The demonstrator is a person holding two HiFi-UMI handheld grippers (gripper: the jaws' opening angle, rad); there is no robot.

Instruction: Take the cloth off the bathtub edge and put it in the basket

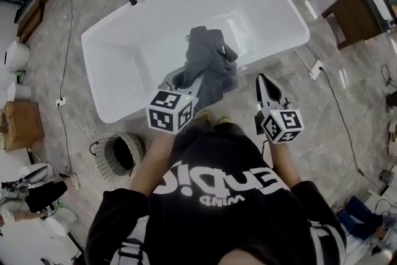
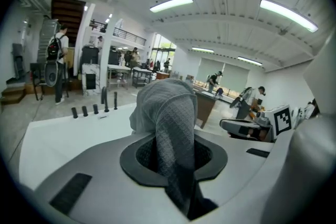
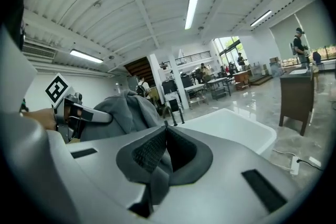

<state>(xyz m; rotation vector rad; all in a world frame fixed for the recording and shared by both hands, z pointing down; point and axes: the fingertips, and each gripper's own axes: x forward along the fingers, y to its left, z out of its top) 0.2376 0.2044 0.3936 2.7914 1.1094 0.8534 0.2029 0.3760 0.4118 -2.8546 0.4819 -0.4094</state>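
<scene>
Cloth (image 2: 167, 113) droops, clamped in jaws of left gripper (image 2: 173, 157), above bathtub (image 1: 124, 53).

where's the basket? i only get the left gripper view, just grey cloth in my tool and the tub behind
Observer: On the floor at your left, by the near corner of the tub; the head view shows the basket below-left of the left tool.
Operator: is it standing upright
Observer: Yes, its round opening faces up.
Operator: is the cloth over it yet
Observer: No, the cloth hangs over the tub, right of the basket.
</scene>
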